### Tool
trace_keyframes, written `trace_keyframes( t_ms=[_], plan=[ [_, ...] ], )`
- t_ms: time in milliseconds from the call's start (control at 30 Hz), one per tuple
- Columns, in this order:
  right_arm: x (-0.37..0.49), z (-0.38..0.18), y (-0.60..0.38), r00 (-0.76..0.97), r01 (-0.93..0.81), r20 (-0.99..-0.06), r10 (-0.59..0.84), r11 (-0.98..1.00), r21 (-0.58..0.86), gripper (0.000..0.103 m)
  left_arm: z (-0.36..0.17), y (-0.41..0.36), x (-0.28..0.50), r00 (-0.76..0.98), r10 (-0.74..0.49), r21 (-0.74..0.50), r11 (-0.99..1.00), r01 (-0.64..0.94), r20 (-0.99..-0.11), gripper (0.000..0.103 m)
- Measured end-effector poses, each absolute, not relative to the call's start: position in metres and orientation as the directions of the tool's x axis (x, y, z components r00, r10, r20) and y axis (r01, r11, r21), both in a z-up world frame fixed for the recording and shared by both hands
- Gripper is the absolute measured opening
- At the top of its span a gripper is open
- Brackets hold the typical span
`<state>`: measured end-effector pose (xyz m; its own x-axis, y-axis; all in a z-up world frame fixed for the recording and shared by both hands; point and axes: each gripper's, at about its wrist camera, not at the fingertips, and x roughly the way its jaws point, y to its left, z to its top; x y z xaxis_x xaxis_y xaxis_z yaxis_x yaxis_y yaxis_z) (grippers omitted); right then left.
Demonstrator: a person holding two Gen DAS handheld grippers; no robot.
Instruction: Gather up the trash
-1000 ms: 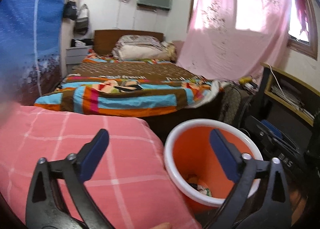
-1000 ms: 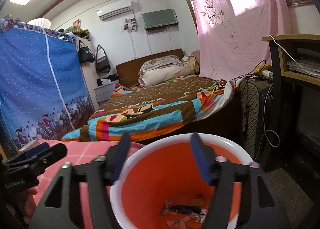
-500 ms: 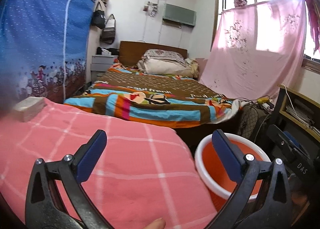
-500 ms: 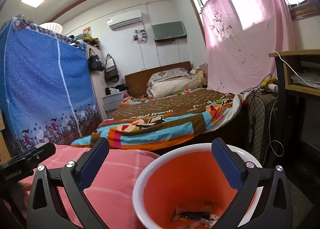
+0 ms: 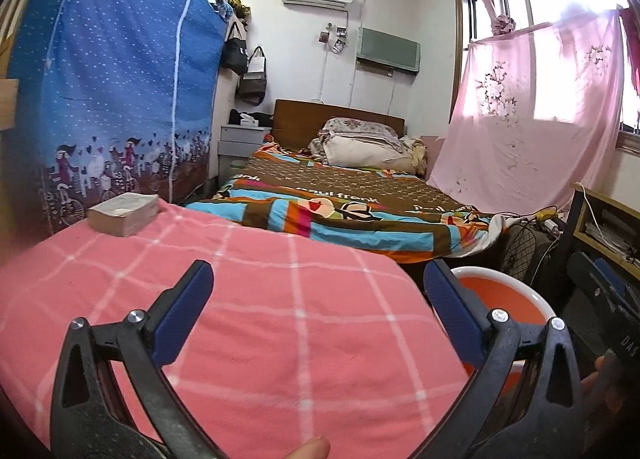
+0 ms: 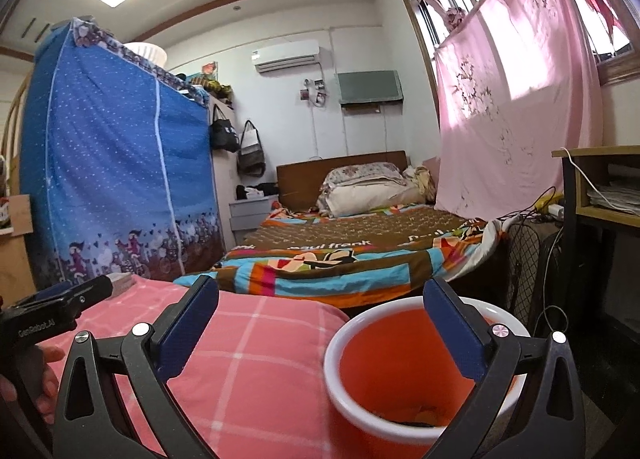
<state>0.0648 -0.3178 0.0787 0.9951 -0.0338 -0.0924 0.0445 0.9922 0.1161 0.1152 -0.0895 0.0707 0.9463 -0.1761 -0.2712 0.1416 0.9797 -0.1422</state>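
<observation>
The brown band of the striped, multicoloured bedspread reads "paul frank" in pale letters. The black body of the left gripper carries "GenRobot.AI" in white.

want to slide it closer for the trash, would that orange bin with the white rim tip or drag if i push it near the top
The orange bin looks like thin plastic and holds only a few scraps, so it is probably light and should slide easily. It is tall for its width, so a push at the white rim may tip it; lower seems safer.
</observation>
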Motion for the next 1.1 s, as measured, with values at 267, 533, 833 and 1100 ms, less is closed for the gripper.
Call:
trace_keyframes(
  t_ms=[267, 533, 833, 1100],
  plan=[
    [0.038, 0.080, -0.302, 0.998, 0.030, -0.063, -0.023, 0.994, 0.105, 0.103, 0.063, -0.070, 0.089, 0.949, -0.156, -0.123, 0.984, 0.126, -0.273, 0.103],
    [0.011, 0.072, -0.281, 0.999, 0.020, -0.042, -0.017, 0.997, 0.078, 0.103, 0.049, -0.053, 0.060, 0.951, -0.128, -0.108, 0.989, 0.101, -0.281, 0.103],
    [-0.008, 0.051, -0.265, 0.999, 0.007, -0.043, -0.004, 0.997, 0.076, 0.103, 0.034, -0.031, 0.035, 0.964, -0.065, -0.057, 0.997, 0.052, -0.257, 0.103],
    [-0.014, 0.035, -0.252, 0.998, -0.005, -0.058, 0.007, 0.999, 0.043, 0.103, 0.020, -0.015, 0.025, 0.964, -0.038, -0.058, 0.998, 0.024, -0.263, 0.103]
  ],
)
